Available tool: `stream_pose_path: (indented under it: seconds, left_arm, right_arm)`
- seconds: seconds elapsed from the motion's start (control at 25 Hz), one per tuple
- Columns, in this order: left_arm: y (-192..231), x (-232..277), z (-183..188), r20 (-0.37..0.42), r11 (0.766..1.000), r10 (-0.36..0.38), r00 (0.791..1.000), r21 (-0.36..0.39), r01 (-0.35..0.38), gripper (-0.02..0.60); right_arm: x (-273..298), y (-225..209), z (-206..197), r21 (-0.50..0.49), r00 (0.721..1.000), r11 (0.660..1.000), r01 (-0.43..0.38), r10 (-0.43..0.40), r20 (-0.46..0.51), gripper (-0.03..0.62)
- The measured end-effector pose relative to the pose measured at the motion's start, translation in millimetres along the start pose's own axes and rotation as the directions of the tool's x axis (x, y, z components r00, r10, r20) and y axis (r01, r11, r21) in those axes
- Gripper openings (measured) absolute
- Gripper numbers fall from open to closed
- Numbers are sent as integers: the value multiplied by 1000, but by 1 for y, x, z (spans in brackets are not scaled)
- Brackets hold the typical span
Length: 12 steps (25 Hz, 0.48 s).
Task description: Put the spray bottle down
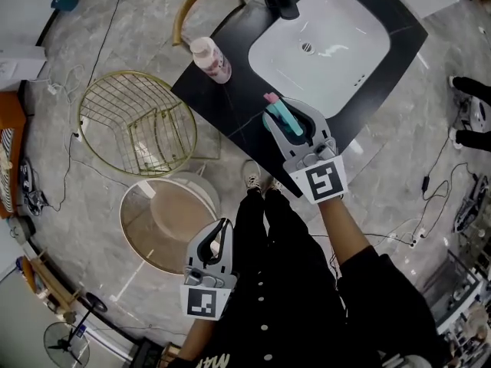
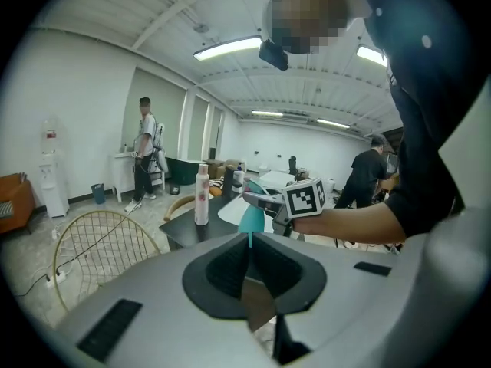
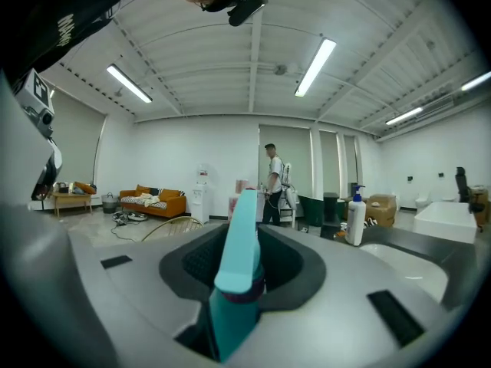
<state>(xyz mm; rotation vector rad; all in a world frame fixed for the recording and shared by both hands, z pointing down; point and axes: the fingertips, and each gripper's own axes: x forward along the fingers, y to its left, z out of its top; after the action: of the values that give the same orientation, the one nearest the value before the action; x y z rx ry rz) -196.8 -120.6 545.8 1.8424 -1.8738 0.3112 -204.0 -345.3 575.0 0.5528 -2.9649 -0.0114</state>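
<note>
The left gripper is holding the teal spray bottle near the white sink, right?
No. It is the right gripper that holds the teal spray bottle near the white sink; the right gripper view shows it between the jaws. The left gripper is shut and empty.

White sink (image 1: 337,21), black counter (image 1: 230,102), pink bottle (image 1: 210,58), wire chair (image 1: 138,121)

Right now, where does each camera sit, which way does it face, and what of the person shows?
Head view: on the person's head, looking steeply down at the counter and sink; both forearms, legs, left gripper, right gripper.
Left gripper view: on the left gripper, facing past its shut jaws toward the counter; right forearm, torso.
Right gripper view: on the right gripper, facing across the room; jaws clamp the spray bottle; shirt top-left.
Shared: all three show the spray bottle.
</note>
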Motion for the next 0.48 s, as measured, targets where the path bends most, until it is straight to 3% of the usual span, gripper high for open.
stream_pose_path:
  seconds: [0.4, 0.48]
  left_arm:
    - [10, -3, -24, -40, 998, 40, 998, -36, -42, 23]
    - [10, -3, -21, -37, 999, 41, 998, -33, -43, 23]
  right_arm:
    - [14, 7, -6, -10, 999, 999, -31, 31, 26, 114]
    - [14, 6, -10, -15, 999, 999, -42, 42, 0, 148]
